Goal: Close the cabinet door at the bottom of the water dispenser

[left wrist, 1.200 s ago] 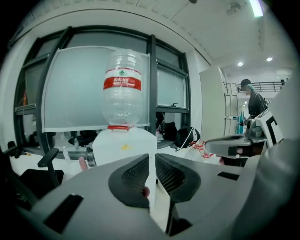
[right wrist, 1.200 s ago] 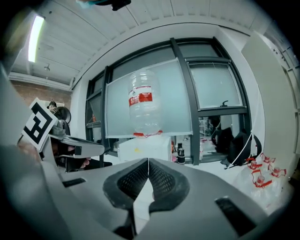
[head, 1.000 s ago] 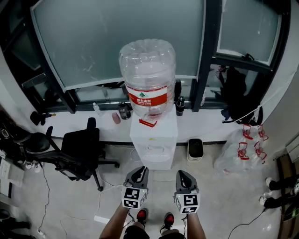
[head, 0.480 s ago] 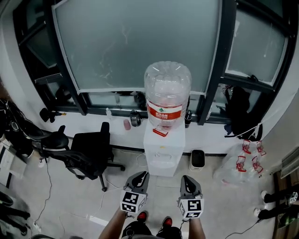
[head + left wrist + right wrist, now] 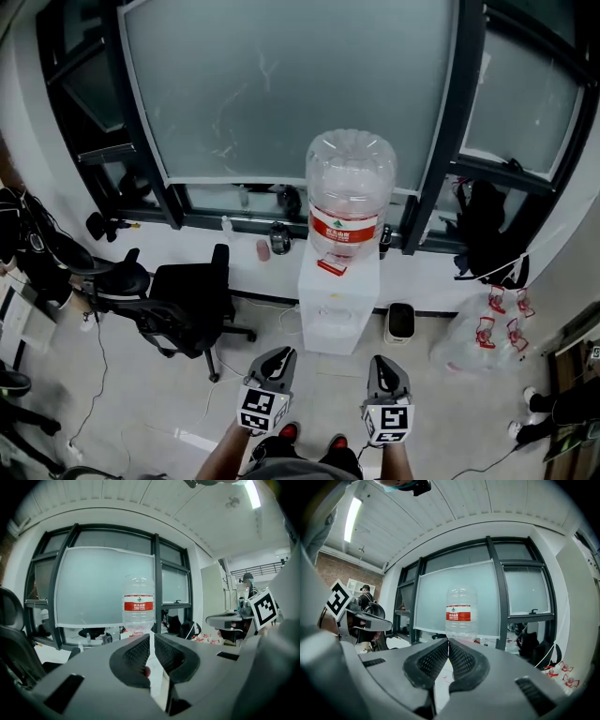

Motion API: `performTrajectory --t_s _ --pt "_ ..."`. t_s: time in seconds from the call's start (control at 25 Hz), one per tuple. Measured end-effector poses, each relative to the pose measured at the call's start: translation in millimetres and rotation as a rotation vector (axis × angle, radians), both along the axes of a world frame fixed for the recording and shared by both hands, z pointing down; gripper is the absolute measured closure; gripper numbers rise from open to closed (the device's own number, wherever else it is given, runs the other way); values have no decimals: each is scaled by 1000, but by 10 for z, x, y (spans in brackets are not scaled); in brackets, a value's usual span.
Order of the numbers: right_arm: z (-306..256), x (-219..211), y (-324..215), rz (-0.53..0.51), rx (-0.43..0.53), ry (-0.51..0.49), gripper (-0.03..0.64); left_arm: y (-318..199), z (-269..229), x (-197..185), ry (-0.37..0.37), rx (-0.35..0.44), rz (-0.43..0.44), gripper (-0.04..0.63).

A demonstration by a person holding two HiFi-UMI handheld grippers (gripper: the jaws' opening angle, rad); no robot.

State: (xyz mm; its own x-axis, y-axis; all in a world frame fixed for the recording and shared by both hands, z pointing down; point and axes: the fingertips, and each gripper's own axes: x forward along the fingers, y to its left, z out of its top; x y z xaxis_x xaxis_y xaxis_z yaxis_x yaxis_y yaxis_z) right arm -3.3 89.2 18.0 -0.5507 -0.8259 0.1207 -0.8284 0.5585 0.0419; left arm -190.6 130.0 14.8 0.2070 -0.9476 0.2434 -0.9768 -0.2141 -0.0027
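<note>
Both tools up and level, pointing at the water dispenser (image 5: 337,302) from well back. Left tool (image 5: 278,357): clenched, pads all but meeting, nothing between them. Right tool (image 5: 384,364): clenched too, empty. Compared with a second ago the dispenser sits farther ahead of the tools and smaller in the head view, with a wider strip of bare floor (image 5: 323,377) between it and the tool tips; the person appears to be backing off and straightening up. Cabinet door (image 5: 332,337) sits dead ahead of the tools, low on the dispenser under the big bottle (image 5: 351,187). The front reads flat white from here, no panel standing out, so the door looks closed. Judgement: task likely done, this is the retreat. Office chair (image 5: 186,298) lies off beyond the left tool, apart from it.
</note>
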Motion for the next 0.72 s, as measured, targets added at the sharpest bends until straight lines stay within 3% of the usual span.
performTrajectory --t_s 0.72 --pt "26 -3 -60 5 -13 -8 598 -61 -5 15 14 5 -5 546"
